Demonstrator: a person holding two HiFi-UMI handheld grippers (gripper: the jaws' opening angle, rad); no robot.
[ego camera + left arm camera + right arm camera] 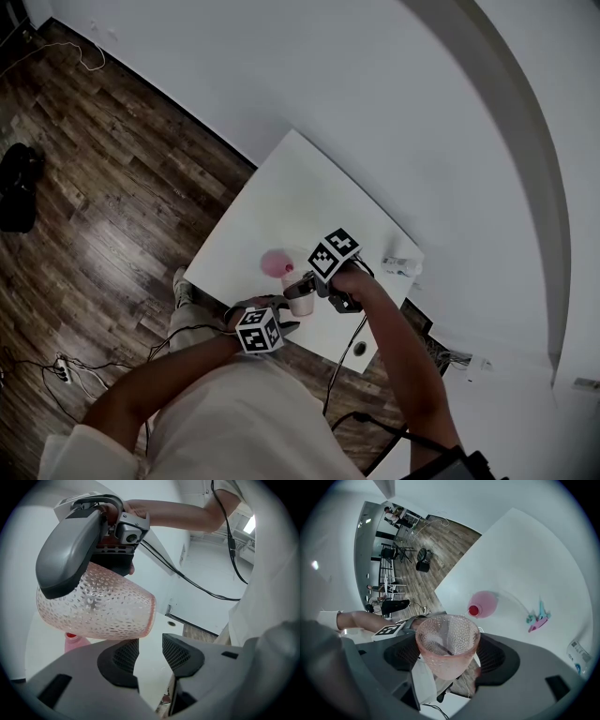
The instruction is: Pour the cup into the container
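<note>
My right gripper is shut on a pink dimpled plastic cup, its pads against the cup's sides. In the left gripper view the cup hangs tipped on its side above the white table, mouth to the right, under the right gripper's grey body. The pink container, with a red spot at its edge, sits on the table just beyond the cup; its pink shape also shows in the head view. My left gripper stands open and empty below the cup, near the table's front edge.
A small teal and pink item lies on the table to the right of the container. A white object sits at the far right corner. Cables trail from the right arm. Wooden floor surrounds the table.
</note>
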